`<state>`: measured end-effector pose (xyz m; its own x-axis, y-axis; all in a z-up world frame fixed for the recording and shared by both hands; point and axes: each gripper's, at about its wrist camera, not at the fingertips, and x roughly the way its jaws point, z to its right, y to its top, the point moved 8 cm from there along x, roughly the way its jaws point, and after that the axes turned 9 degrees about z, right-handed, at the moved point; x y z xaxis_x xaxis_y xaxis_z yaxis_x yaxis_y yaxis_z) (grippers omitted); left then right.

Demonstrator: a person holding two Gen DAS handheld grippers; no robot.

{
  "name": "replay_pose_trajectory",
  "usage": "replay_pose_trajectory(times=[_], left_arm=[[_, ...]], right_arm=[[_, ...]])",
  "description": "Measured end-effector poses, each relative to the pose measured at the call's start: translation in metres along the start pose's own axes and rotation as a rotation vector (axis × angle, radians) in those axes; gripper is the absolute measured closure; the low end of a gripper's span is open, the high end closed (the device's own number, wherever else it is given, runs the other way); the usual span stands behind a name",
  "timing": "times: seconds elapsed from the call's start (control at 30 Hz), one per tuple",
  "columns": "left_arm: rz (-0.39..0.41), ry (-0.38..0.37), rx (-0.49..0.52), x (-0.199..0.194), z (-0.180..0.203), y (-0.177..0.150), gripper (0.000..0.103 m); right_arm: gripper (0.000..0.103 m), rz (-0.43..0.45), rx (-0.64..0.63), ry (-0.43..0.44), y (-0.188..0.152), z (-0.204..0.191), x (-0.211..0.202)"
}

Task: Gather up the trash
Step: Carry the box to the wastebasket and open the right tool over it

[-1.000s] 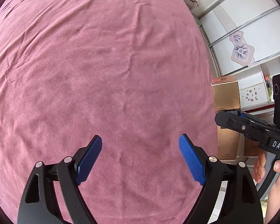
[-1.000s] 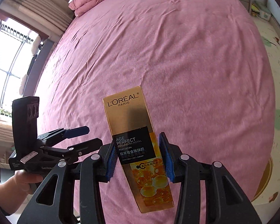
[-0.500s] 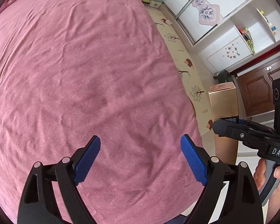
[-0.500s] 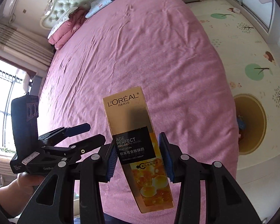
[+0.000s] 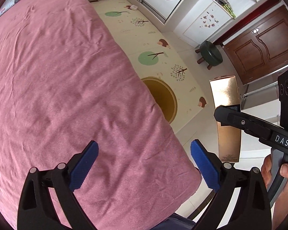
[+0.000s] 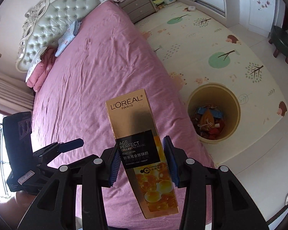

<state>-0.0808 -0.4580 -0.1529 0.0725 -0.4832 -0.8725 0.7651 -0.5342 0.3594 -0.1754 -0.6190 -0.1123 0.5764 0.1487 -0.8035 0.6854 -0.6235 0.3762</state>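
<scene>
My right gripper (image 6: pixel 142 161) is shut on a tall gold L'Oréal carton (image 6: pixel 132 118), held upright in the air over the bed's foot corner. The carton also shows in the left wrist view (image 5: pixel 227 103), gripped by the right gripper (image 5: pixel 223 115). A round yellow trash bin (image 6: pixel 234 103) stands on the floor mat beside the bed, to the right of the carton, with several bits of trash inside. In the left wrist view the bin (image 5: pixel 168 95) is partly hidden by the bed edge. My left gripper (image 5: pixel 143 163) is open and empty above the pink bed (image 5: pixel 57 76).
The pink bed (image 6: pixel 98 71) has pillows and a tufted headboard (image 6: pixel 53 13) at its far end. A patterned play mat (image 6: pixel 211 38) covers the floor. A green stool (image 5: pixel 210 54) stands near a brown door (image 5: pixel 265 44). Drawers (image 6: pixel 138 5) and wardrobes line the far wall.
Both grippers have swung right, off the middle of the bed toward its foot corner. The floor mat and the trash bin have come into view. The carton stays gripped.
</scene>
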Motion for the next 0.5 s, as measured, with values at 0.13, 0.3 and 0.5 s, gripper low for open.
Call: replay_pose_trajectory(times=[0.13, 0.3, 0.5], left_arm=[[-0.017, -0.019, 0.041, 0.017, 0.026, 0.016, 0.006], [-0.013, -0.033, 0.109, 0.039, 0.053, 0.042, 0.004], [-0.005, -0.07, 0.208, 0.064, 0.091, 0.073, 0.004]], right_arm=[[0.061, 0.039, 0.048, -0.04, 0.012, 0.031, -0.012], [0.061, 0.074, 0.107, -0.083, 0.026, 0.07, -0.019], [0.061, 0.076, 0.132, -0.116, 0.046, 0.102, -0.012]])
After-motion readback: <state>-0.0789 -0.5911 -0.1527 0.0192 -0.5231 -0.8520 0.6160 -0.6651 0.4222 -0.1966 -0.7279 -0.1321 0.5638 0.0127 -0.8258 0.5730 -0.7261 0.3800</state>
